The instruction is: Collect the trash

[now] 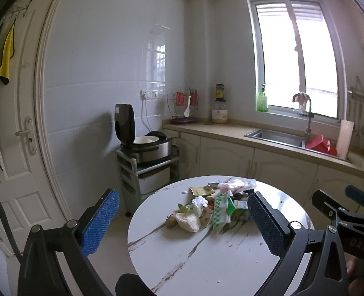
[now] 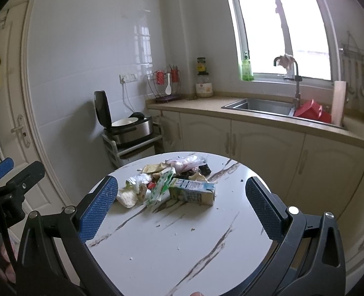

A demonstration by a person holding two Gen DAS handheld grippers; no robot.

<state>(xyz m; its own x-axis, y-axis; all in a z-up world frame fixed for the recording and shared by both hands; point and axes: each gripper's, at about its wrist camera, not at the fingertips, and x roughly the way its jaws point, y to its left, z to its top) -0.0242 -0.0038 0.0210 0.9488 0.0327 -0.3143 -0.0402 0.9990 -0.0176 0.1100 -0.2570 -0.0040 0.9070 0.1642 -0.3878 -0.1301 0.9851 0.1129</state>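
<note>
Trash pile point(image 2: 172, 182) sits mid-worktop point(image 2: 182, 246), near edge bare; my left gripper point(image 1: 182, 222) & right gripper point(image 2: 182, 207) jaws wide open, empty.

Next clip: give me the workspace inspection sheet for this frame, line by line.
Surface: round white marble-pattern table with dark veins, scattered with crumbs.
Job's things: heap of mixed trash near the table's far side, with a flattened pale milk carton at its front, a green-and-white wrapper and crumpled clear plastic.
Clutter: nothing seen apart from the trash.
Grippers: left gripper open, empty; right gripper open, empty; both short of the heap.
Cables: black cable at the left edge of the left view.
Surroundings: steel sink, open rice cooker on a white cart, white door, window.
</note>
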